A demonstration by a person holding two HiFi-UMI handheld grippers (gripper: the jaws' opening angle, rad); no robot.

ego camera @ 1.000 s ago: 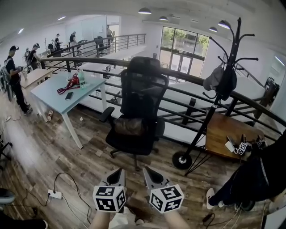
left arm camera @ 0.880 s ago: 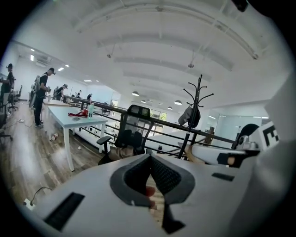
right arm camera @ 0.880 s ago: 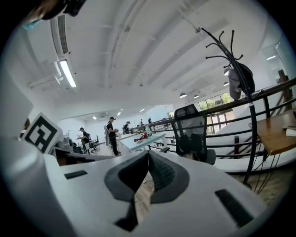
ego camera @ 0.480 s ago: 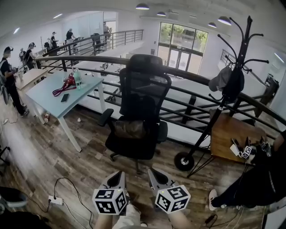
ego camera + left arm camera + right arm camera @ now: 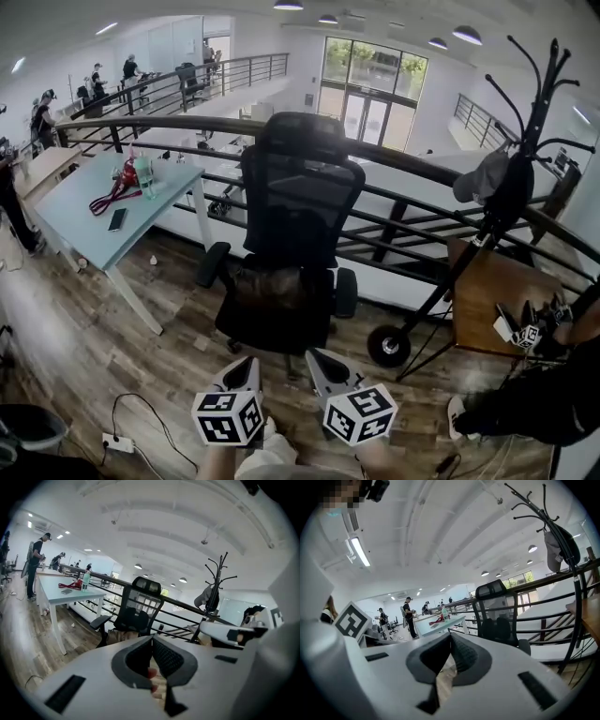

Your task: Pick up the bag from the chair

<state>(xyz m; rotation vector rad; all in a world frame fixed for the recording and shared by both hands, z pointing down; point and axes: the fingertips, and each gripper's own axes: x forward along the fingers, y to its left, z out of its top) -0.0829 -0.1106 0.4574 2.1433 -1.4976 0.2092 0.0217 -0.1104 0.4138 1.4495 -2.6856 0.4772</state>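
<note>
A black mesh office chair (image 5: 292, 234) stands in the middle of the head view, in front of the railing. A dark brown bag (image 5: 278, 292) lies on its seat against the backrest. My left gripper (image 5: 247, 367) and right gripper (image 5: 317, 362) are side by side low in that view, a short way in front of the chair. Both are shut and hold nothing. In the left gripper view the closed left gripper (image 5: 151, 638) points at the chair (image 5: 138, 607), with the bag (image 5: 121, 635) just above the gripper body. In the right gripper view the right gripper (image 5: 450, 637) is shut, the chair (image 5: 495, 616) ahead at right.
A light blue table (image 5: 80, 225) with a bottle, a red item and a phone stands left of the chair. A black coat rack (image 5: 511, 178) with a grey cap and a wooden table (image 5: 487, 286) stand at right. A power strip (image 5: 118, 442) with cables lies on the floor. A person (image 5: 539, 408) is at far right.
The view has come nearer to the chair, which now looks larger and more central. Both grippers stay shut and low in the frame.
</note>
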